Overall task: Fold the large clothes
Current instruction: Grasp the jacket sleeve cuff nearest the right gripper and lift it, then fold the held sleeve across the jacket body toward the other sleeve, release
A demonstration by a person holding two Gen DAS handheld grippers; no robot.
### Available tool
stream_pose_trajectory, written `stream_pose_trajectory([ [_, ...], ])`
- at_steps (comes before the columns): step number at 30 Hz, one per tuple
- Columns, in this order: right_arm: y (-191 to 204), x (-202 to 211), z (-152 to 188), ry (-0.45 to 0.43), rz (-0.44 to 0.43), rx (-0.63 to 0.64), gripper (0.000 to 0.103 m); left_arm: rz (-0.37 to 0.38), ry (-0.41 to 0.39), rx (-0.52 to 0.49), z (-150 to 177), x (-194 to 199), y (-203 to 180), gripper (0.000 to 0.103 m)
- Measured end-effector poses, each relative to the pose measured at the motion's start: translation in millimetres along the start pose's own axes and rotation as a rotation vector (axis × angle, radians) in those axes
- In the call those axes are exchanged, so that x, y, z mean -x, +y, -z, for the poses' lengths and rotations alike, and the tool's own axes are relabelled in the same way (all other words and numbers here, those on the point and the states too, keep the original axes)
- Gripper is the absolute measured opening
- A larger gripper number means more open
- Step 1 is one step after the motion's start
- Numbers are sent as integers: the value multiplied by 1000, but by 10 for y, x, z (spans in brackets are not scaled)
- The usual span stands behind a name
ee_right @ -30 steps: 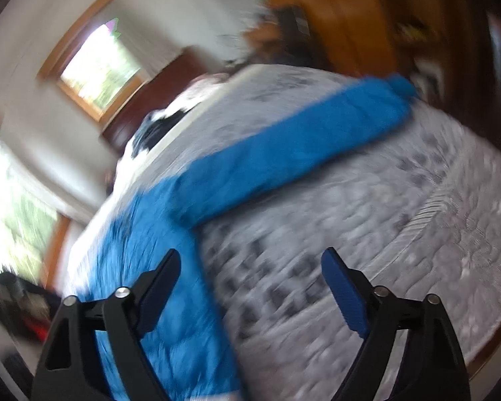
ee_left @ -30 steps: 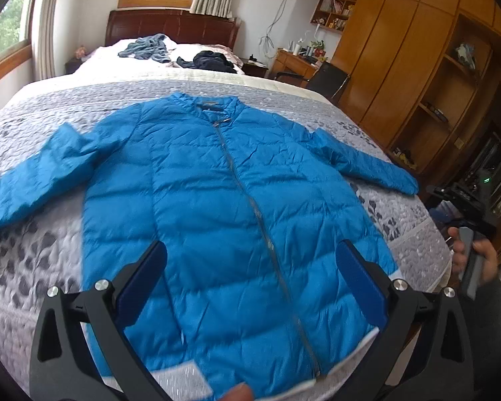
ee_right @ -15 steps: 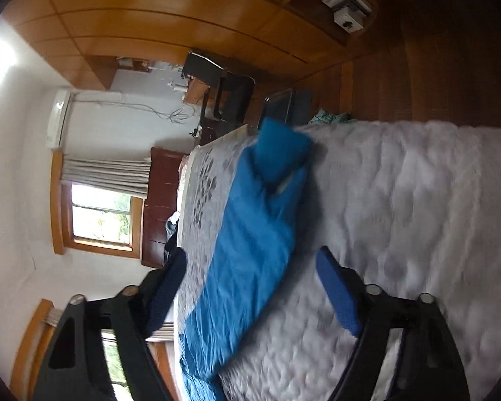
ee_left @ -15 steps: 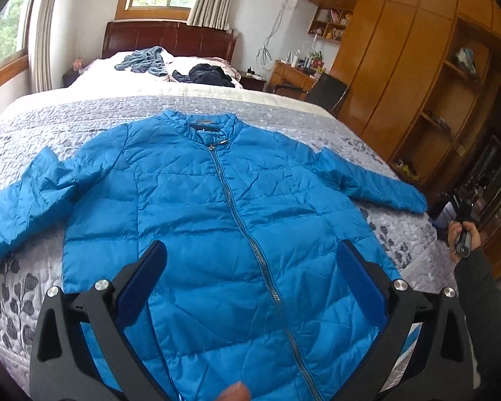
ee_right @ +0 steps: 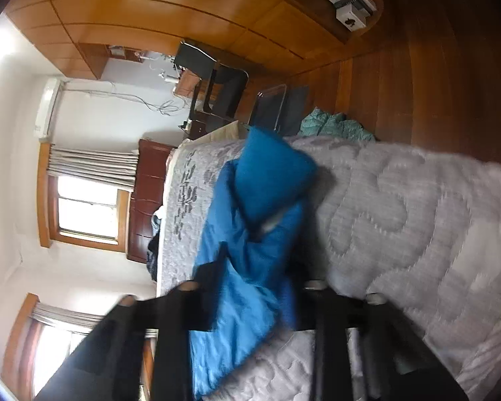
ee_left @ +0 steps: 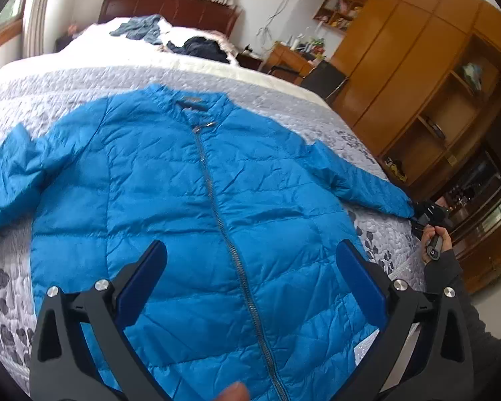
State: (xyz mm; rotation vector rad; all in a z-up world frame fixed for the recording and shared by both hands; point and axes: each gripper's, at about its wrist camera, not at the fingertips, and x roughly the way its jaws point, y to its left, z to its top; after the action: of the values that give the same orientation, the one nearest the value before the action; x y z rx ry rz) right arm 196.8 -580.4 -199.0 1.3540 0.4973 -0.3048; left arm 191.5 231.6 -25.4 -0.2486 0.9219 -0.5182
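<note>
Bedroom, non-task items:

- Bed (ee_left: 83,93) with a grey leaf-patterned quilt, lying under a dark wooden headboard (ee_left: 170,3).
- Grey-blue garment (ee_left: 140,28) and dark garment (ee_left: 200,48), both lying crumpled near the headboard, just beside each other.
- Wooden wardrobe wall (ee_left: 417,67) standing along the right side, its open shelves (ee_left: 451,100) holding small objects too small to identify.
- Wooden desk (ee_left: 287,58) sitting in the far corner, a black chair (ee_left: 324,78) standing beside it.
- Curtained window (ee_right: 87,207) letting in daylight.
- Teal cloth (ee_right: 334,125) lying on the floor beside the bed.
- Air conditioner (ee_right: 46,107) hanging on the white wall.
</note>
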Motion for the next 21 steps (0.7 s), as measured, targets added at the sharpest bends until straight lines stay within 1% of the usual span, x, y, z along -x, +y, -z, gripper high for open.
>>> stream_pose_trajectory([
  [1,24,14,-10,-1,2,9,16,8,6,11,-4,3,29,100],
  [2,48,49,7,-5,4,18,13,16,11,23,-7,12,60,100],
  [4,214,130,21,-20,11,68,11,32,14,49,-11,54,125,100],
  [6,466,227,37,-44,16,129,10,42,8,64,-18,106,177,100],
  [8,776,336,90,-71,15,205,9,48,0,62,-25,179,205,100],
  [11,1391,459,261,-110,4,340,8,52,-17,42,-53,287,200,100],
  [14,2097,548,613,-138,-12,504,8,59,-34,34,-111,391,224,100],
  [15,2275,559,737,-141,-16,549,8,64,-39,38,-141,427,238,100],
  [17,2693,537,1082,-144,-25,659,8,69,-46,34,-189,466,256,100],
  [18,2872,518,1258,-142,-30,712,8,71,-53,31,-217,491,259,100],
  [21,3228,488,1760,-137,-40,844,8,92,-61,35,-300,518,284,100],
])
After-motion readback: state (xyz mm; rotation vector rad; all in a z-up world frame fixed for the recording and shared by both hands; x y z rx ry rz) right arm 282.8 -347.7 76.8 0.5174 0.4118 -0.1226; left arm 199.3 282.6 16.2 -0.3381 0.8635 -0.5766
